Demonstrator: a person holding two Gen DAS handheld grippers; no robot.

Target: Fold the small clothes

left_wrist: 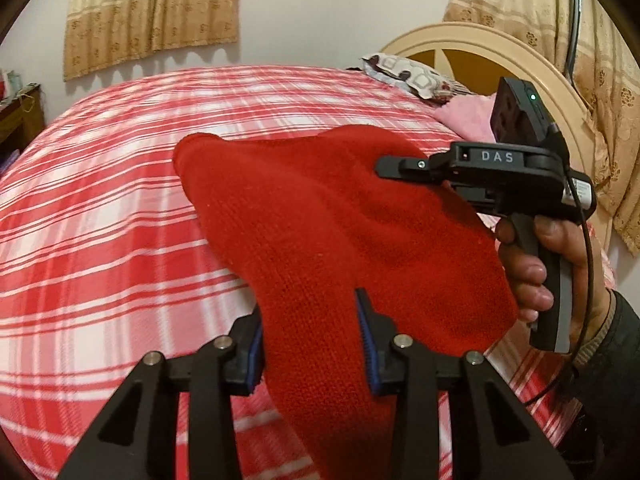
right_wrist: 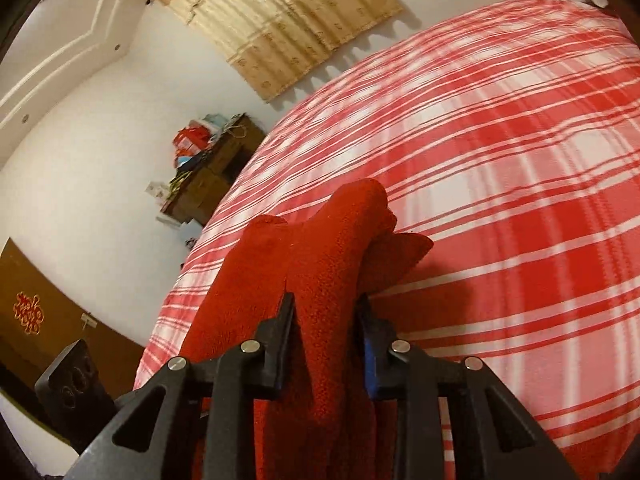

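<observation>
The red knitted garment [left_wrist: 320,240] hangs just above the red-and-white plaid bed [left_wrist: 100,220], stretched between the left tongs [left_wrist: 312,344], clamped on its near edge, and the right tongs [right_wrist: 326,336], clamped on a bunched edge, its long axis running from one to the other.

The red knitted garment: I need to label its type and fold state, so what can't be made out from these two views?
- Left wrist view: the red knitted garment's lower end is cut off by the frame's bottom edge and hidden behind the left tool; its type stays unclear.
- Right wrist view: the garment bunches between the right tool's pads, hiding its shape.
- Red-and-white plaid bedsheet under it: covered.
</observation>
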